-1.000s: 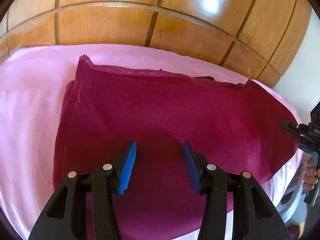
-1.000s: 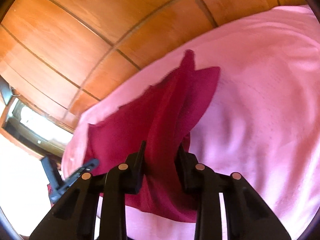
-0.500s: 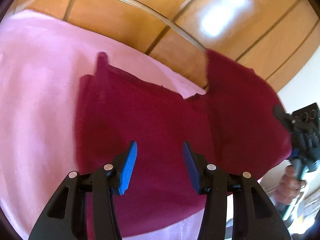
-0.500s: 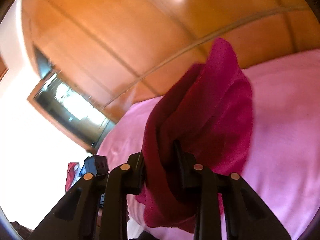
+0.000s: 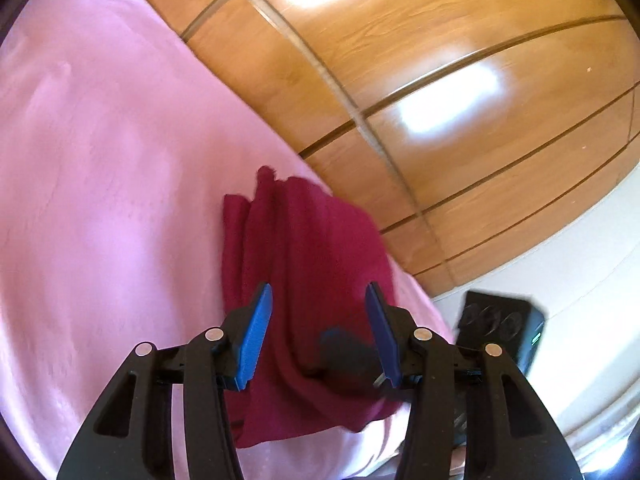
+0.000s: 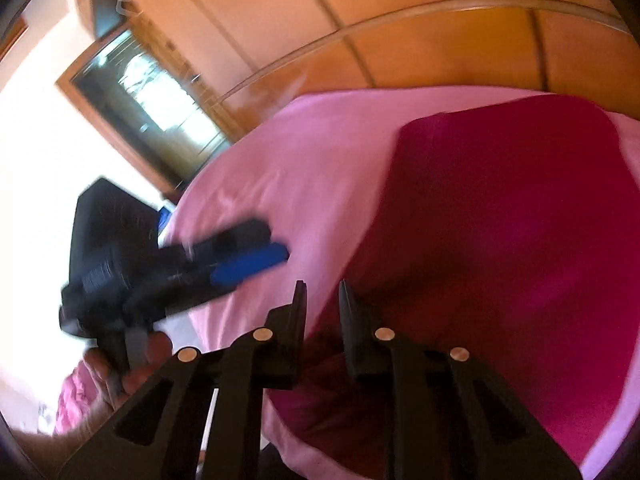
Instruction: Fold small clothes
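Note:
A dark red cloth (image 5: 304, 240) lies doubled over on a pink sheet (image 5: 100, 160), near the sheet's edge below a wooden panelled wall. My left gripper (image 5: 319, 286) hovers over it, open, with nothing between its blue pads. My right gripper (image 5: 344, 354), blurred, shows low on the cloth beside my left gripper's right finger. In the right wrist view the cloth (image 6: 500, 220) spreads out to the right. The right gripper (image 6: 322, 284) has its jaws narrow and closing, with a bunched bit of the cloth's near edge between them low down. The left gripper (image 6: 274, 240) is blurred at left.
A glossy wooden panelled wall (image 5: 440, 60) rises just behind the sheet. A white wall with a wood-framed window (image 6: 152, 92) stands to the left in the right wrist view. A hand (image 6: 120, 368) holds the left gripper's handle. The pink sheet (image 6: 300, 152) extends leftward past the cloth.
The right gripper has swung the lifted end of the cloth across and down, so the cloth now lies doubled over. Its jaws have narrowed. The left gripper rolled and shifted, still open.

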The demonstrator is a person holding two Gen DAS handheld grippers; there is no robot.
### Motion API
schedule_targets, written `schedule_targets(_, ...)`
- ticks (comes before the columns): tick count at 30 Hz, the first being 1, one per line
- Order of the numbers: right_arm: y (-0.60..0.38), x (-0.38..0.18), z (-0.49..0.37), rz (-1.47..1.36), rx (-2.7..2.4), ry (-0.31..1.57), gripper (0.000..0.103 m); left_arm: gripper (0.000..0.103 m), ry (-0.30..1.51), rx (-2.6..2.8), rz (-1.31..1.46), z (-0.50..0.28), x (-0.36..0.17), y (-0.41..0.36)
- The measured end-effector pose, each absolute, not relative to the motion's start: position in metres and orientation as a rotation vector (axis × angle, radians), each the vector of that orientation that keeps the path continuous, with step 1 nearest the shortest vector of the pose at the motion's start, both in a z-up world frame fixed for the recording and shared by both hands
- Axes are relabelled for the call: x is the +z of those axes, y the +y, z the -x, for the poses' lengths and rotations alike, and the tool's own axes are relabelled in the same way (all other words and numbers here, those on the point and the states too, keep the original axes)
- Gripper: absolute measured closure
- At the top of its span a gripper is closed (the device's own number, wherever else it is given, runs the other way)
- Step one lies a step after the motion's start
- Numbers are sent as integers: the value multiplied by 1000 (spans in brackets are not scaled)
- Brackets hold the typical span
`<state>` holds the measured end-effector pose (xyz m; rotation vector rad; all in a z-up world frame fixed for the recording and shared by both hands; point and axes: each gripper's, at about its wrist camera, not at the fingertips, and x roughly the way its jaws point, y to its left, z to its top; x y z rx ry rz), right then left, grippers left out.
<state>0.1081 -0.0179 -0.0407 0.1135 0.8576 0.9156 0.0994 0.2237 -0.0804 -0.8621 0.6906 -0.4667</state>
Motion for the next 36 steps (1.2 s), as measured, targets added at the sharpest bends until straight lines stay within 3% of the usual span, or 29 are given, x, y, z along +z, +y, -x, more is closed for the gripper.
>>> schedule_targets(1, -17, -42, -105, -108, 935, 854, 79, 56, 689, -478, 863, -100, -78, 223)
schedule_targets(2, -17, -42, -101, -103, 953, 849, 66, 56, 692, -486, 860, -102, -76, 221)
schedule_targets(5, -29, -34, -95, -114, 992, 825, 56, 54, 730, -504, 839, -111, -73, 214)
schedule_targets(7, -47, -28, -86, -134, 1015, 805, 49, 38, 750, -504, 824, -122, -72, 209)
schedule_targets(8, -53, -27, -82, -138, 1014, 796, 46, 38, 759, -503, 817, -120, -73, 211)
schedule_targets(15, -136, -37, -72, -190, 802, 769, 42, 35, 909, -433, 742, -152, -93, 187)
schedule_targets(17, -152, -43, -73, -221, 753, 771, 42, 39, 927, -414, 721, -157, -94, 180)
schedule_targets(22, -154, -50, -79, -252, 708, 764, 42, 77, 960, -381, 627, -166, -92, 165)
schedule_targets(24, -140, -53, -80, -218, 706, 761, 42, 82, 954, -364, 575, -164, -89, 159)
schedule_targets(31, -125, -56, -57, -121, 733, 737, 39, 86, 825, -325, 540, -128, -69, 176)
schedule_targets(36, -101, -75, -54, -48, 733, 764, 39, 81, 909, -197, 536, -119, -110, 191)
